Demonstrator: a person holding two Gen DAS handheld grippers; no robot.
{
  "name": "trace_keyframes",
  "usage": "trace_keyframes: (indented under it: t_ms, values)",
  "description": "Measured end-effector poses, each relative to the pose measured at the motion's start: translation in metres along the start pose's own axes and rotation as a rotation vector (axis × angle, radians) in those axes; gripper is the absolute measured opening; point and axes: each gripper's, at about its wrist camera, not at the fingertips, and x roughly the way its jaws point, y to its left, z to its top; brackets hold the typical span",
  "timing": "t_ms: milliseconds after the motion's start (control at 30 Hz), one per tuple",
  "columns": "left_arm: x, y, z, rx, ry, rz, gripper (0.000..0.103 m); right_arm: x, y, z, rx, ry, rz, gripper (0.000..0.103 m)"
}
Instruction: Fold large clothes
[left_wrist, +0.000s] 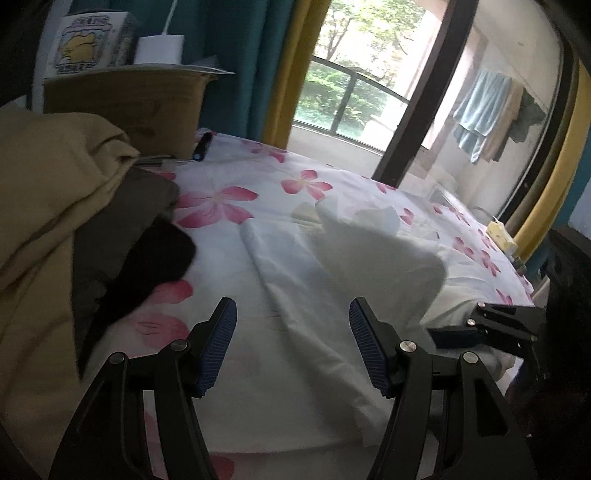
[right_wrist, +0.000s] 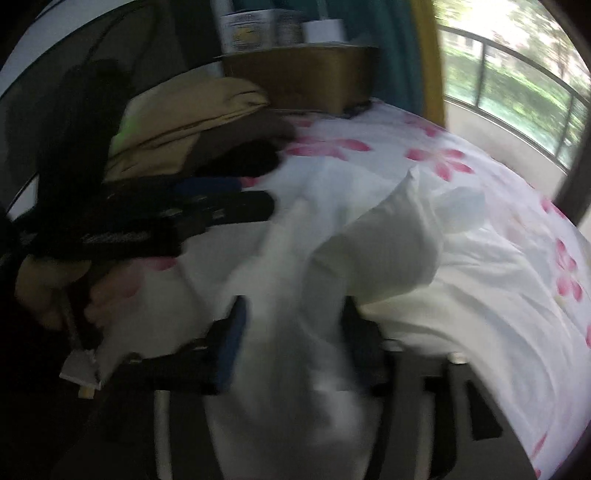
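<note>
Two grippers worked over a bed whose flowered sheet (left_wrist: 229, 199) served as the folding surface, its open middle giving room to spread a large item. At about nine o'clock in the left wrist view, a stack of clothes (left_wrist: 55, 206) in tan, brown and black lay along the bed's edge, judged to be set aside there so as to keep the working area free. A cardboard box (left_wrist: 125, 107) stood behind that stack at about eleven o'clock, against the curtain. The task's thing, a white garment (left_wrist: 332, 288), lay crumpled across the centre of the sheet, one part humped up toward one o'clock and a long fold running down toward six o'clock between the two tools. The left gripper (left_wrist: 293, 343) hung just above that fold with its jaws spread wide and nothing between the pads, a stance suited to descending on an edge. The right gripper (right_wrist: 291, 339) appeared blurred in its own view; its jaws stood apart, white cloth lay in the gap, and no pad could be seen pressing on it, so the cloth was judged released rather than gripped. The fold was judged unfinished, since the garment remained bunched.
</note>
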Motion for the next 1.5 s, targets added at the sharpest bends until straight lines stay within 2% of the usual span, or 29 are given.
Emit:
trace_keyframes:
  t_ms: [200,400,467,600,633,667,733,800,867,967,1167,1233,1300,1333,1367,1500]
  values:
    - [-0.01,-0.006,0.011,0.005,-0.027,0.022,0.067,-0.016,0.004,-0.007,0.007,-0.028,0.058,0.07]
    - [-0.001,-0.037,0.023,0.095,-0.024,-0.033,0.067,-0.061,-0.016,-0.015,0.07,-0.114,0.007,0.07]
    - [0.011,-0.047,0.023,0.122,0.006,-0.059,0.067,-0.079,-0.026,-0.021,0.099,-0.148,-0.032,0.07]
    - [0.045,-0.056,0.011,0.17,0.115,-0.038,0.067,-0.111,-0.052,-0.039,0.18,-0.213,-0.114,0.07]
    - [0.051,-0.055,0.008,0.176,0.137,-0.034,0.062,-0.115,-0.057,-0.043,0.198,-0.223,-0.135,0.07]
    - [0.056,-0.055,0.004,0.182,0.152,-0.036,0.04,-0.12,-0.064,-0.05,0.22,-0.229,-0.164,0.07]
    - [0.059,-0.055,-0.003,0.199,0.178,-0.027,0.016,-0.124,-0.077,-0.059,0.26,-0.22,-0.215,0.07]
    - [0.05,-0.054,-0.005,0.211,0.165,-0.023,0.009,-0.123,-0.087,-0.07,0.3,-0.206,-0.238,0.07]
    - [0.037,-0.053,-0.006,0.211,0.14,-0.006,0.007,-0.123,-0.093,-0.078,0.327,-0.193,-0.248,0.07]
    - [0.015,-0.048,-0.008,0.194,0.121,0.025,0.007,-0.112,-0.102,-0.084,0.348,-0.155,-0.268,0.07]
    - [0.017,-0.045,-0.028,0.17,0.235,0.093,0.01,-0.092,-0.111,-0.087,0.354,-0.13,-0.235,0.07]
    - [0.016,-0.046,-0.024,0.164,0.243,0.106,0.016,-0.089,-0.111,-0.086,0.348,-0.126,-0.226,0.071]
    - [0.013,-0.047,-0.017,0.168,0.23,0.116,0.032,-0.087,-0.111,-0.084,0.341,-0.125,-0.226,0.073]
    - [0.012,-0.047,-0.012,0.173,0.217,0.12,0.045,-0.087,-0.111,-0.085,0.339,-0.126,-0.224,0.073]
    - [0.01,-0.048,-0.007,0.181,0.199,0.123,0.049,-0.088,-0.112,-0.085,0.339,-0.13,-0.22,0.073]
    - [0.029,-0.056,0.018,0.252,0.163,0.158,0.051,-0.095,-0.116,-0.087,0.354,-0.154,-0.217,0.073]
